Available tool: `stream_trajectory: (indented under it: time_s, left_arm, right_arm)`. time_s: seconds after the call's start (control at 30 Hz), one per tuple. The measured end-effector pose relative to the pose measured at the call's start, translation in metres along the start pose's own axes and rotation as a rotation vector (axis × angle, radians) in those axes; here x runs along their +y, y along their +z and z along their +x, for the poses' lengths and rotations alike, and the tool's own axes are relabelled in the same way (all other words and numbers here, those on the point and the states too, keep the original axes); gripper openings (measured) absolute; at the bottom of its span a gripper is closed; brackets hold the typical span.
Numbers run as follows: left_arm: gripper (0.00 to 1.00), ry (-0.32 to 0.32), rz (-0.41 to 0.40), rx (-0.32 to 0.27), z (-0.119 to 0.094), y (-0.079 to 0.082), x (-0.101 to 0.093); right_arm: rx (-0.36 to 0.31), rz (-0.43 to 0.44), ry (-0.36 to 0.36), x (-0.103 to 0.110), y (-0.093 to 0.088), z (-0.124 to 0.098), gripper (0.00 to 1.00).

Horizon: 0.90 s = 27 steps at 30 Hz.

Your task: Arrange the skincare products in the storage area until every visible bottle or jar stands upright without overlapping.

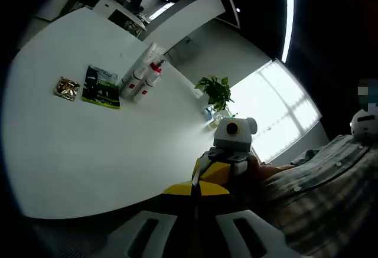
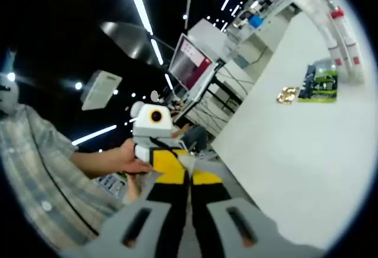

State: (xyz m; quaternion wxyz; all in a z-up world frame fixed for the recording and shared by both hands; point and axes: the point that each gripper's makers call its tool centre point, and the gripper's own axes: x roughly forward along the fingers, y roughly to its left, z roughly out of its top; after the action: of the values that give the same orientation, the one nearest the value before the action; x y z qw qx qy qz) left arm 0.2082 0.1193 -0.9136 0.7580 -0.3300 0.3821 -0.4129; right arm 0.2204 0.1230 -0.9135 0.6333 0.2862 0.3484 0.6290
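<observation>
Room: an office with strip lights overhead is framing a long white table (image 1: 88, 146), with a bright window and a potted plant (image 1: 215, 91) beyond its far end.
Products: 2 white bottles (image 1: 140, 81), 1 with a red cap, are lying together at about 11 o'clock in the left gripper view, touching a green packet (image 1: 100, 87); a gold packet (image 1: 67, 88) is sitting just beside that.
Left gripper (image 1: 192, 228): its jaws are standing parted with nothing between them, well apart from the products.
Right gripper (image 2: 189, 225): its jaws are likewise parted and carrying nothing, facing the other tool.
Step in hand: likely the approach; nothing looks stood up yet.
Doing it well: I would be reaching toward 11 o'clock, taking 1 bottle at a time around its middle, then setting each upright, clear of the packets.
</observation>
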Motion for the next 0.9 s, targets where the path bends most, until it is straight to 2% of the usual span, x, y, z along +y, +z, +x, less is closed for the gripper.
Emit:
stream_trajectory:
  time_s: [0.07,0.1,0.2,0.23,0.27,0.33,0.4,0.43,0.53,0.57,0.6,0.63,0.67,0.73,0.77,0.83,0.9]
  left_arm:
    - [0.00,-0.007,-0.003,-0.017,-0.001,0.003,-0.002]
    - [0.00,-0.004,-0.010,-0.020,-0.003,0.003,0.001]
    - [0.00,0.014,-0.043,-0.054,-0.009,0.010,0.010]
    - [0.00,0.014,-0.051,-0.066,-0.010,0.012,0.012]
    - [0.00,0.017,-0.053,-0.062,-0.010,0.011,0.013]
    - [0.00,0.017,-0.051,-0.062,-0.010,0.011,0.013]
    - [0.00,0.018,-0.045,-0.060,-0.009,0.011,0.013]
    - [0.00,0.021,-0.043,-0.065,-0.009,0.011,0.014]
    - [0.00,0.026,-0.054,-0.069,-0.012,0.012,0.017]
    - [0.00,0.031,-0.049,-0.072,-0.012,0.012,0.017]
    - [0.00,0.028,-0.050,-0.072,-0.011,0.012,0.016]
    - [0.00,0.025,-0.043,-0.071,-0.011,0.012,0.016]
    - [0.00,0.038,-0.039,-0.062,-0.010,0.011,0.018]
    - [0.00,0.048,-0.038,-0.053,-0.009,0.010,0.020]
    - [0.00,0.042,-0.040,-0.061,-0.009,0.011,0.019]
    - [0.00,0.037,-0.040,-0.071,-0.011,0.013,0.019]
    - [0.00,0.048,-0.042,-0.062,-0.012,0.011,0.022]
  right_arm:
    - [-0.017,-0.043,0.001,0.001,0.003,0.000,0.02]
    - [-0.005,-0.078,-0.023,-0.002,0.000,0.001,0.04]
    - [0.082,-0.071,-0.029,-0.004,-0.017,0.004,0.05]
    - [0.124,-0.089,-0.056,-0.009,-0.024,0.004,0.01]
    - [0.125,-0.131,-0.046,-0.007,-0.022,0.005,0.01]
    - [0.101,-0.112,-0.054,-0.007,-0.018,0.004,0.00]
    - [0.094,-0.047,-0.041,-0.007,-0.017,0.002,0.00]
    - [0.079,-0.049,-0.039,-0.007,-0.013,0.001,0.01]
    - [-0.011,-0.036,-0.075,-0.014,0.001,-0.003,0.03]
    - [-0.004,0.032,-0.022,-0.007,0.001,-0.004,0.02]
    - [-0.001,0.042,-0.032,-0.009,0.000,-0.004,0.01]
    - [0.001,-0.003,-0.059,-0.012,-0.001,-0.004,0.00]
    - [0.009,-0.007,-0.062,-0.013,-0.002,-0.003,0.00]
    - [0.014,0.031,-0.057,-0.014,-0.004,-0.003,0.01]
    - [-0.003,0.048,-0.040,-0.011,0.000,-0.004,0.01]
    - [-0.037,0.038,-0.058,-0.015,0.006,-0.005,0.03]
    - [-0.020,0.110,-0.040,-0.014,0.003,-0.006,0.02]
